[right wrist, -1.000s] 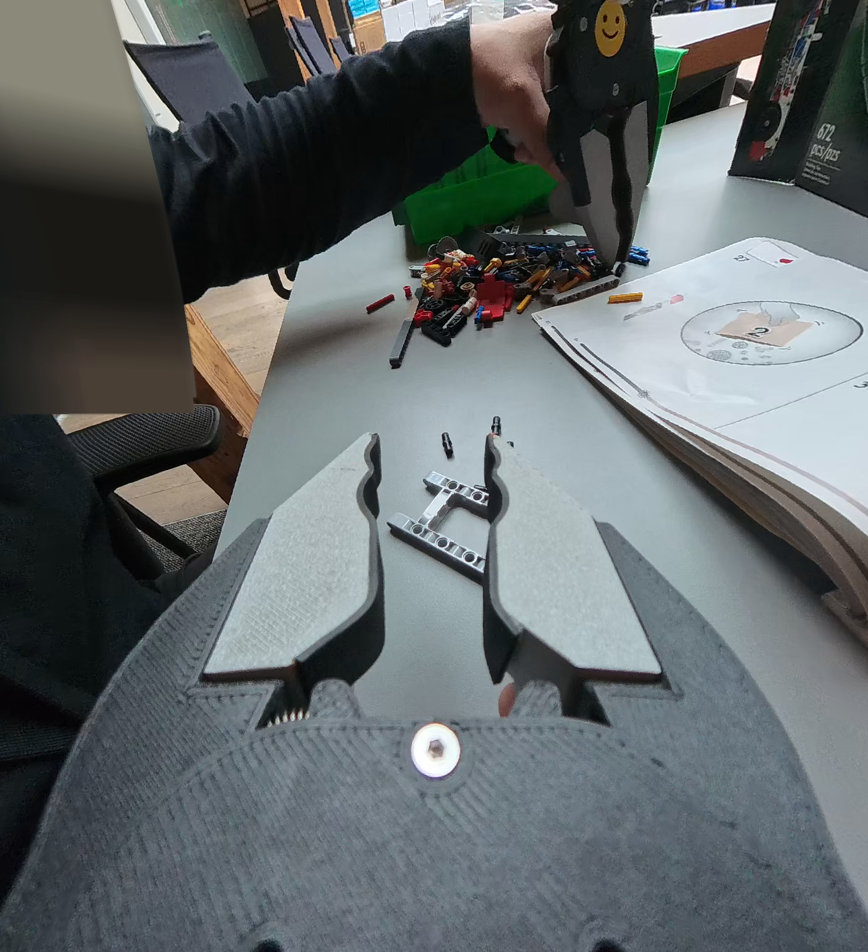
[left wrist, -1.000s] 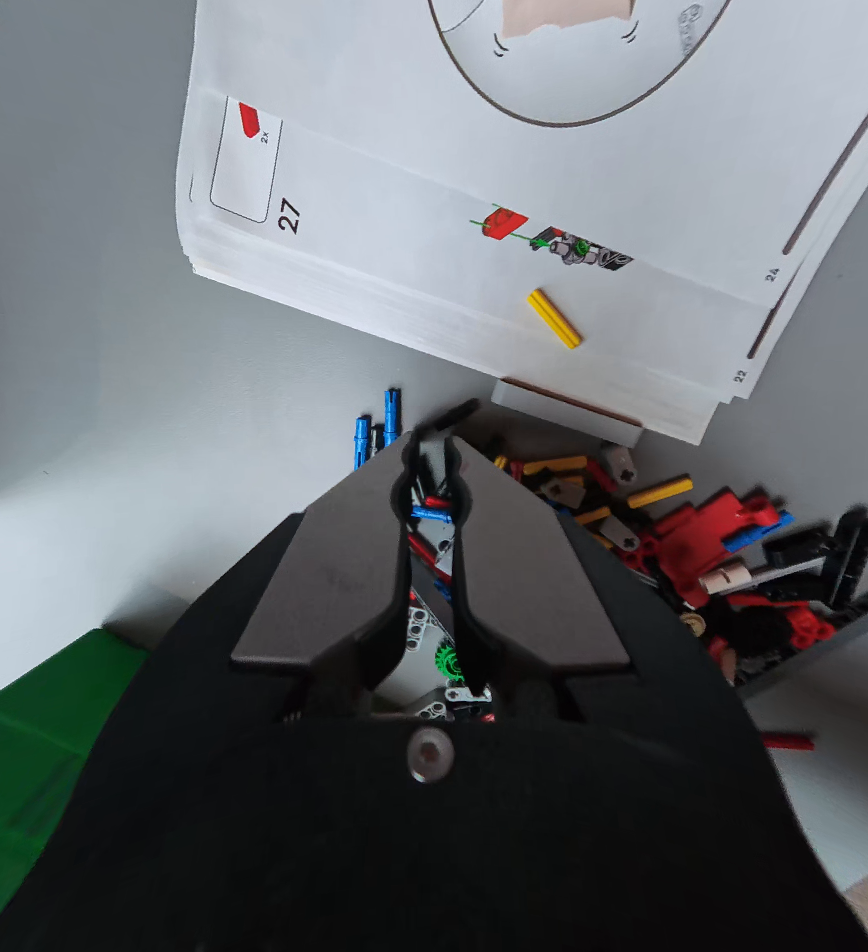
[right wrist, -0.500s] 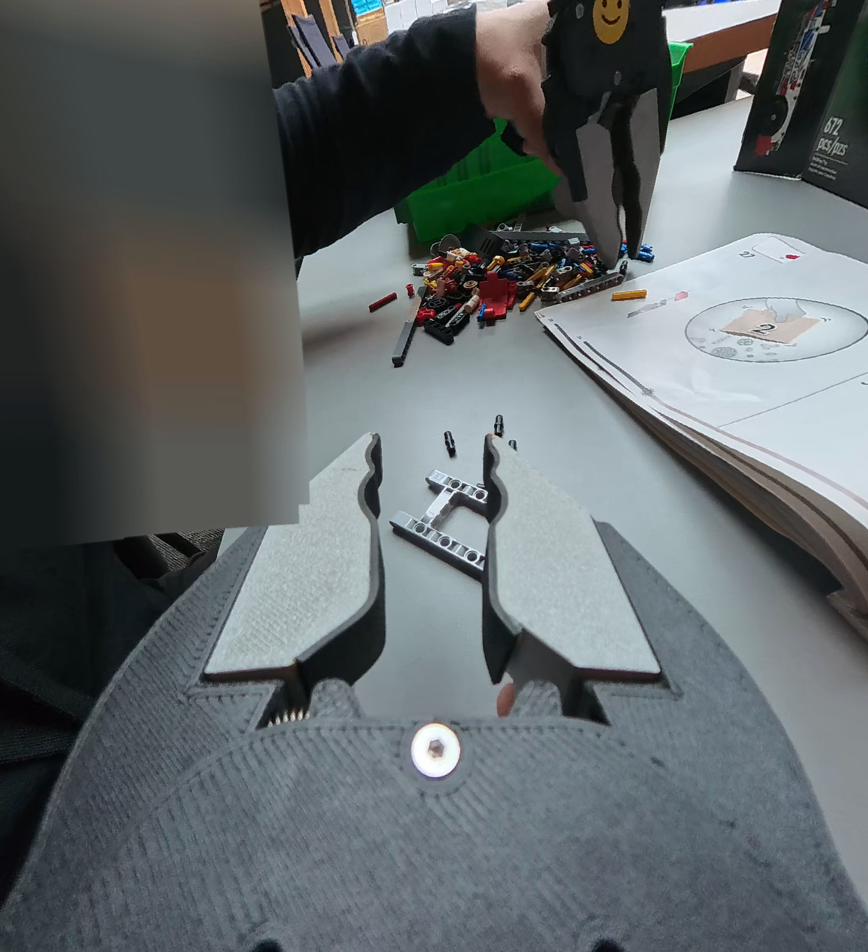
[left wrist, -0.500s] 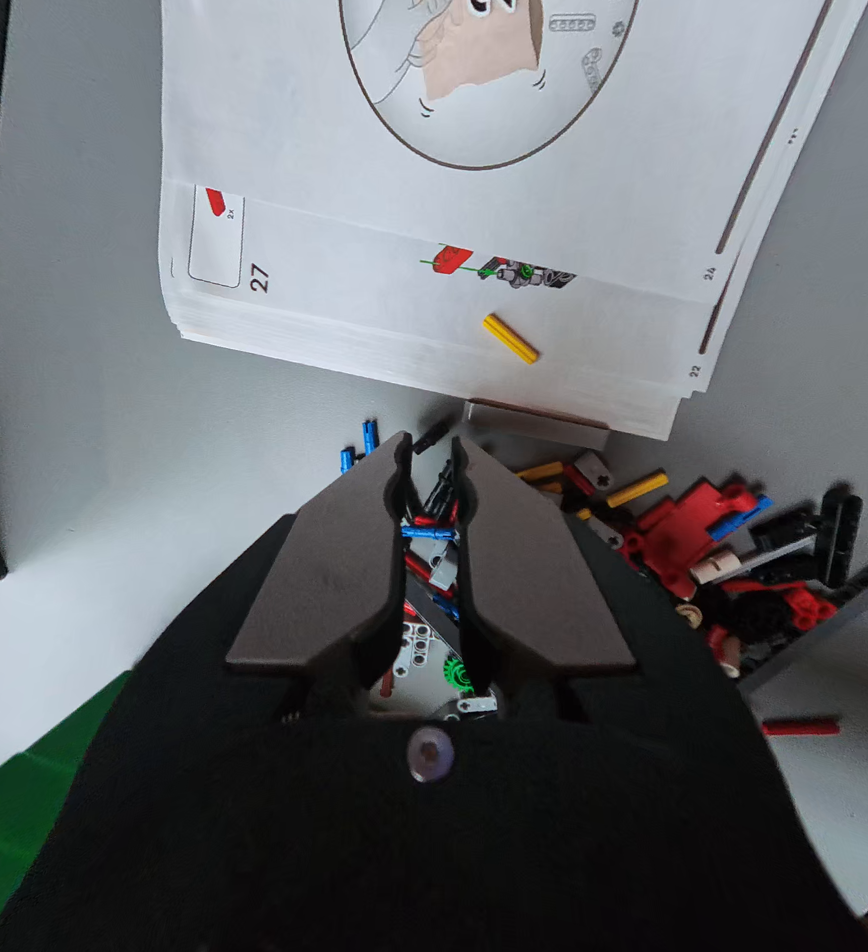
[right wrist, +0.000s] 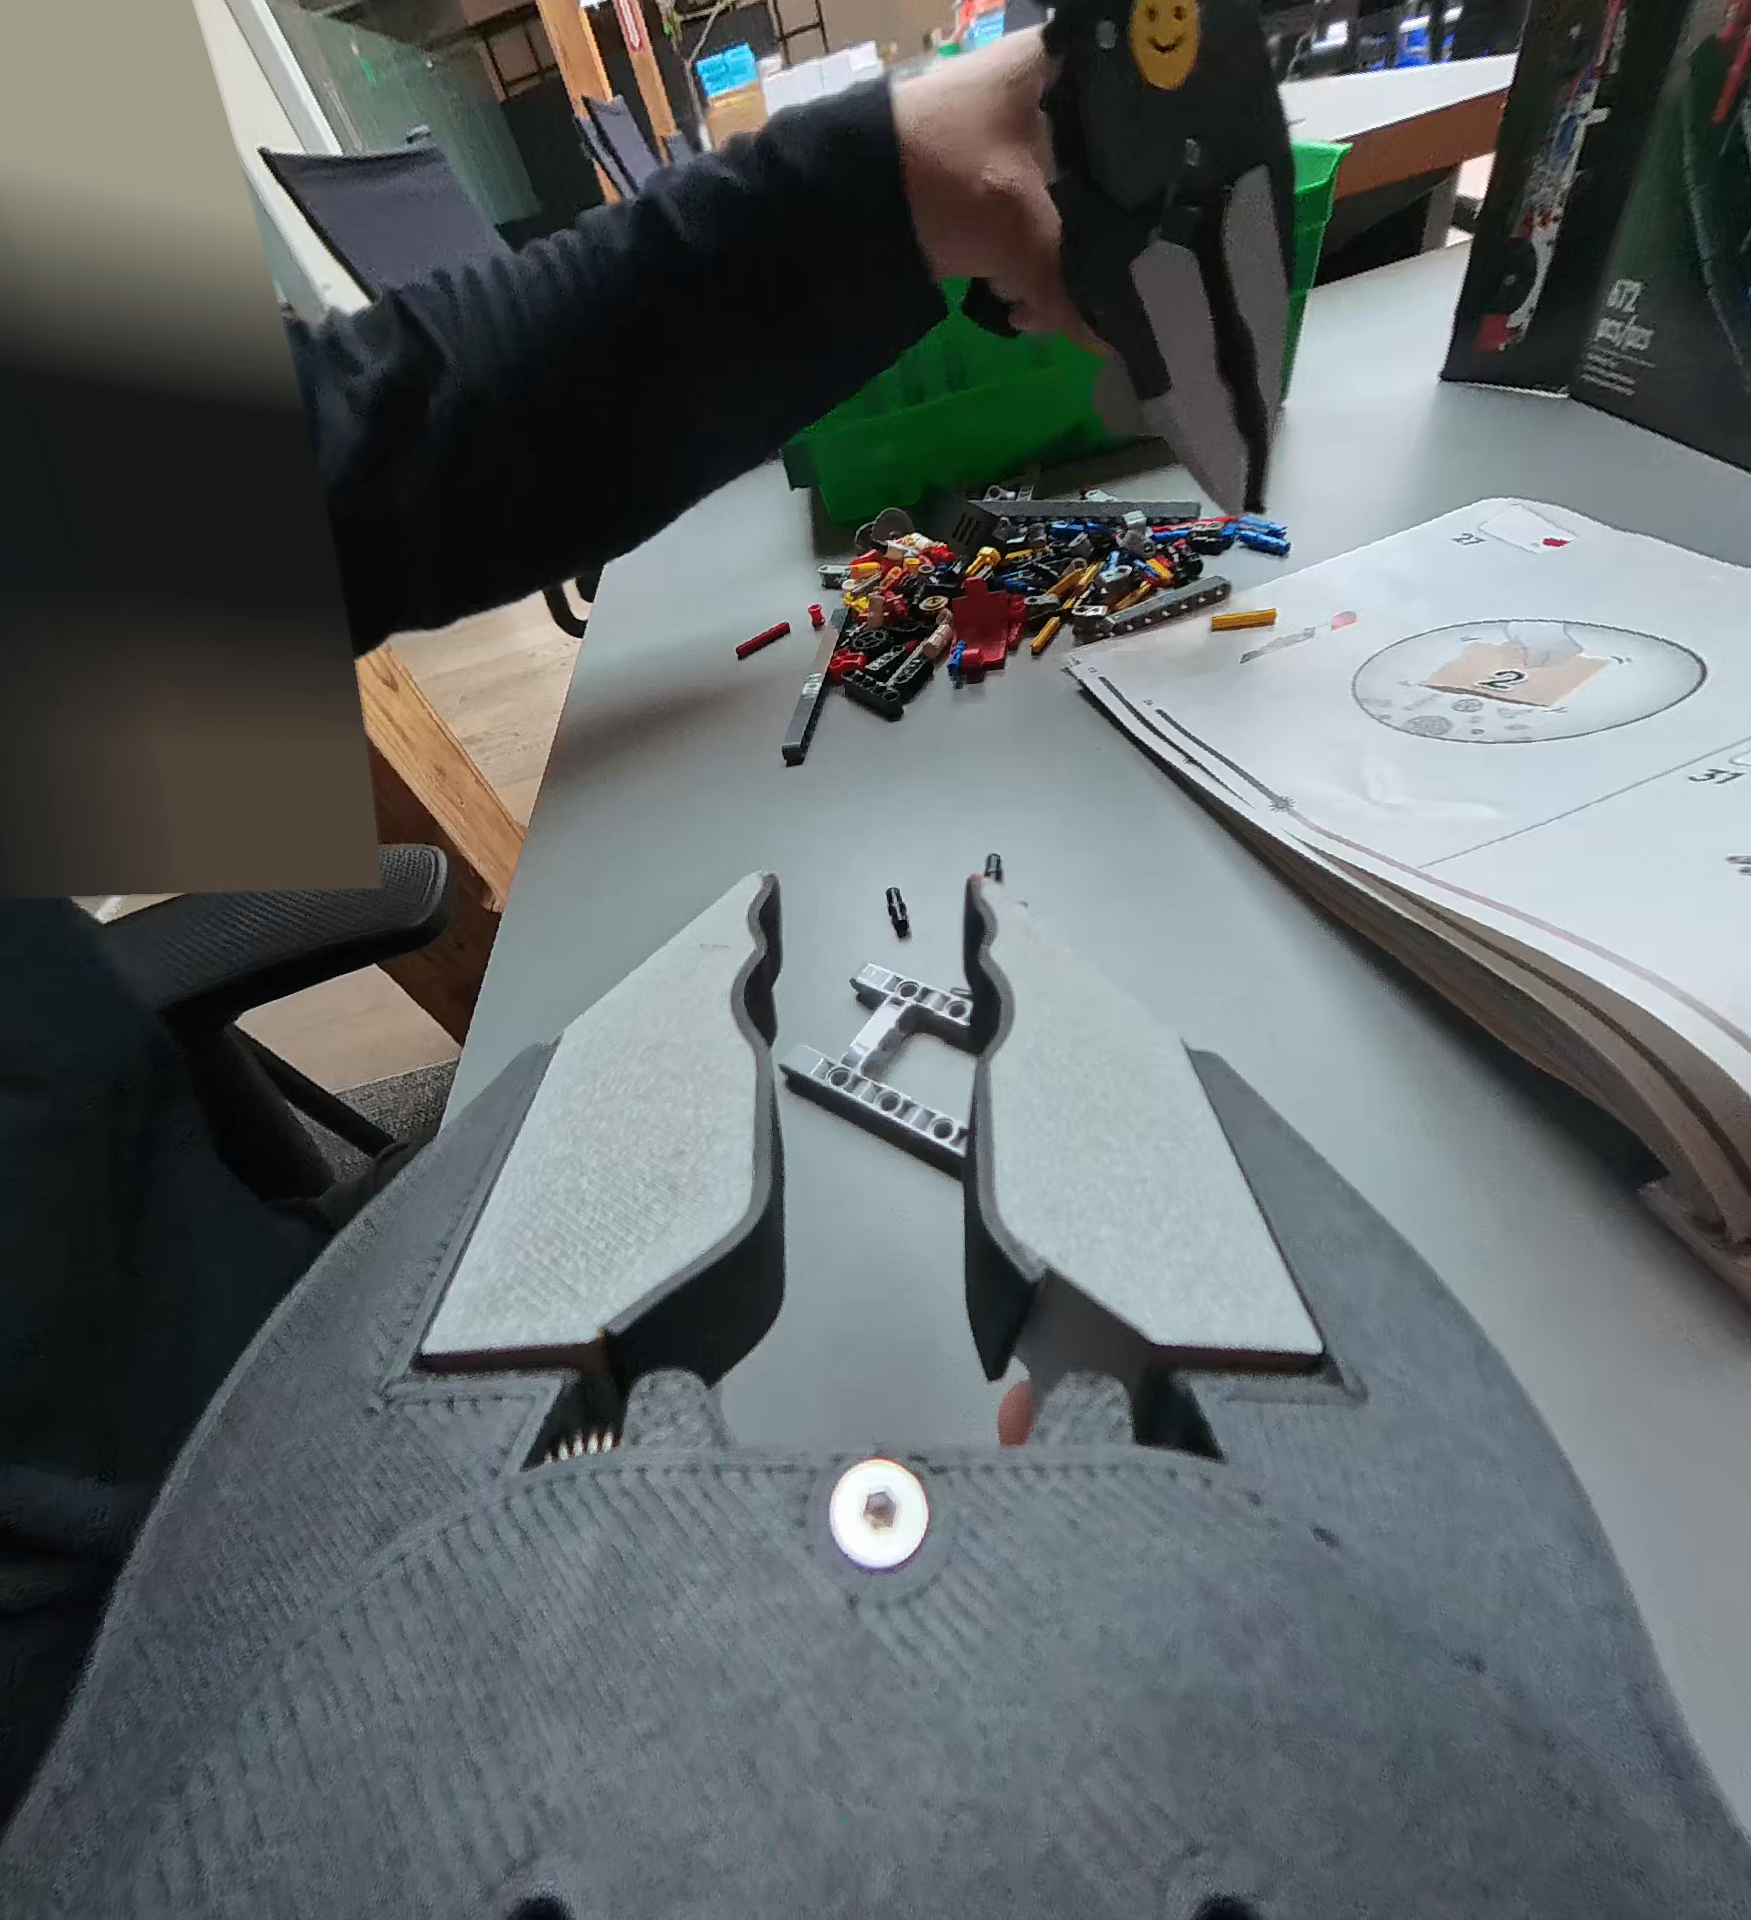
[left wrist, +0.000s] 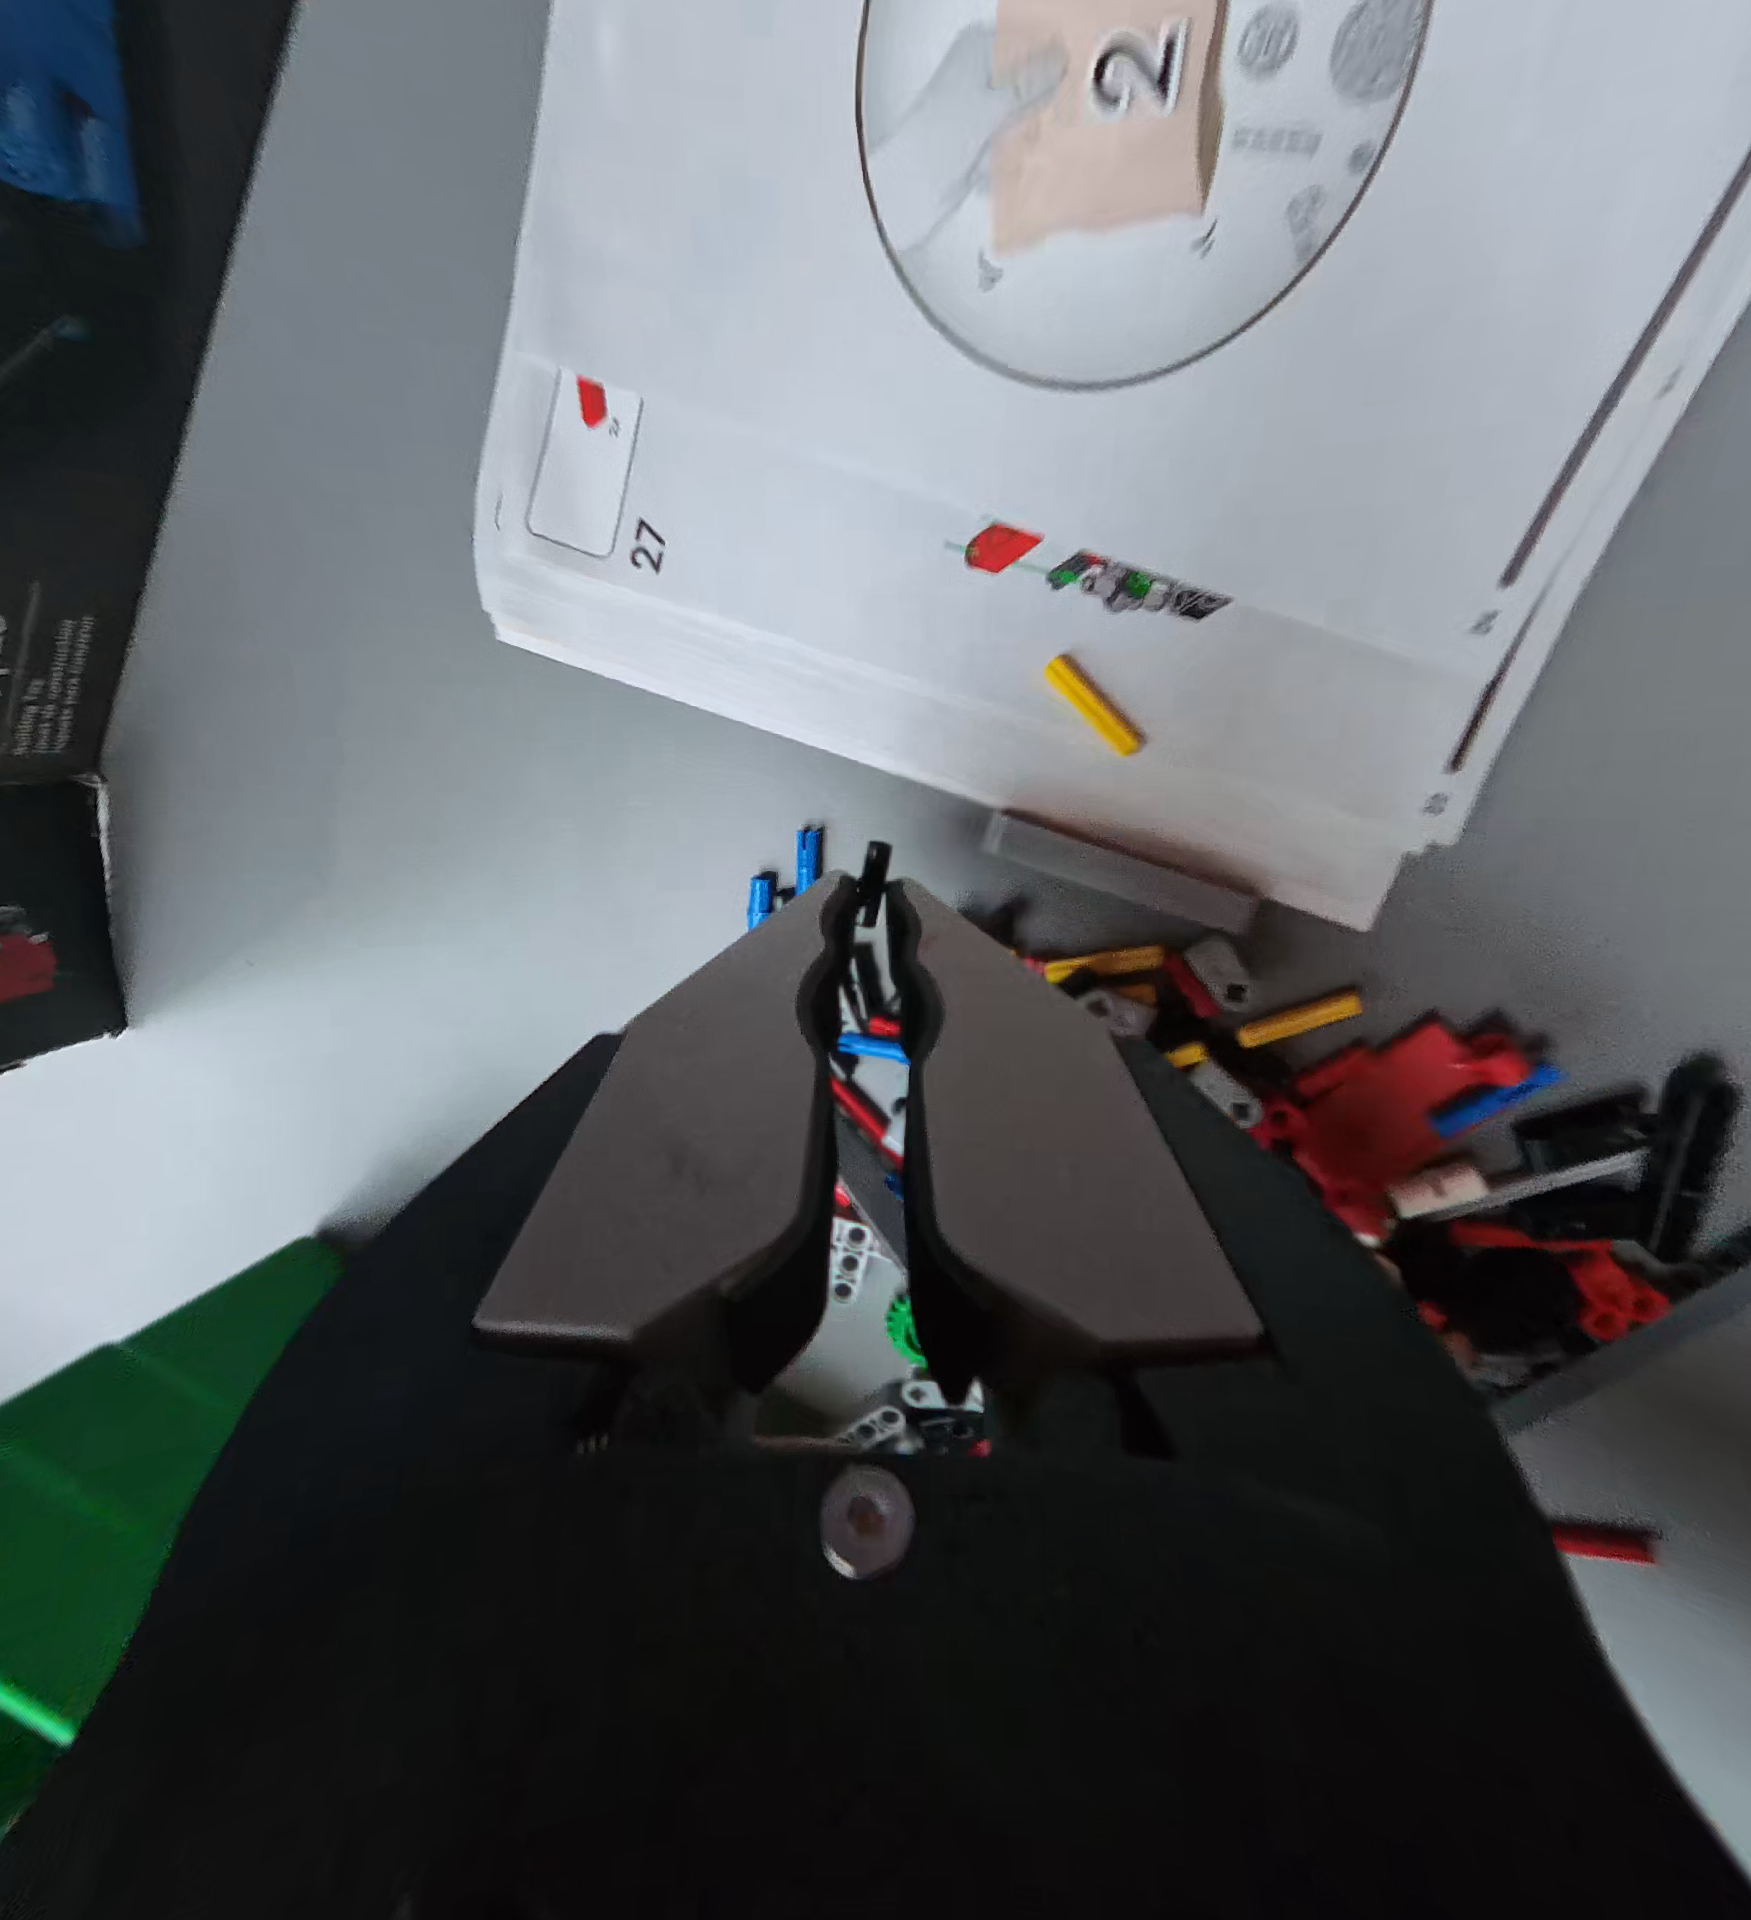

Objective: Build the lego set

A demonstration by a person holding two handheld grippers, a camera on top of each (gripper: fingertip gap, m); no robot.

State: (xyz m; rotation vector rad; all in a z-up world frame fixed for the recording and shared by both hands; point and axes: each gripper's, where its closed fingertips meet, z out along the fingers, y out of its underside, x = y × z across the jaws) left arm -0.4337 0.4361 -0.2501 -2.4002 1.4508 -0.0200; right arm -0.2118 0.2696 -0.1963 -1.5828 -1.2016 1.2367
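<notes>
Black-bodied left gripper (left wrist: pixel 869 896), grey ribbed right gripper (right wrist: pixel 871 894) with silver screw, black ribbed sleeve (right wrist: pixel 590 343).

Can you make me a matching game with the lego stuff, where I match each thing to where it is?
Things:
1. yellow axle
2. black pin
3. grey H-shaped frame
4. green bin

Places:
A. pinched in the left claw's tips
B. behind the brick pile
C. lying on the instruction booklet
D. on the table in front of the open right claw

Pairs: 1-C, 2-A, 3-D, 4-B

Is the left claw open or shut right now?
Shut: the left claw pinches a small black peg between its tips, raised above the loose parts pile.
</notes>
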